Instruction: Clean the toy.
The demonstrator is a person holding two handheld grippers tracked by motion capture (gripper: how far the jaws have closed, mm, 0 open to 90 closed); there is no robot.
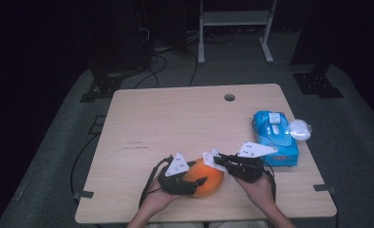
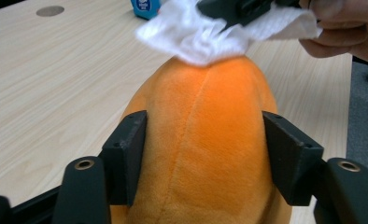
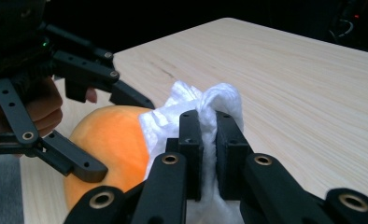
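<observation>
An orange plush toy (image 1: 205,178) lies near the table's front edge. My left gripper (image 1: 197,183) is shut on it, and in the left gripper view the two black pads (image 2: 126,154) press into the sides of the plush (image 2: 205,140). My right gripper (image 1: 217,160) comes in from the right and is shut on a crumpled white tissue (image 1: 209,158). The tissue (image 2: 191,35) rests against the far end of the plush. In the right gripper view the tissue (image 3: 219,100) bunches up between the closed jaws, touching the plush (image 3: 109,135).
A blue tissue pack (image 1: 275,137) lies at the table's right side, with a white round object (image 1: 300,129) beside it. The wooden table (image 1: 175,118) has a cable hole (image 1: 229,97) near its far edge. A metal frame and cables stand on the floor behind.
</observation>
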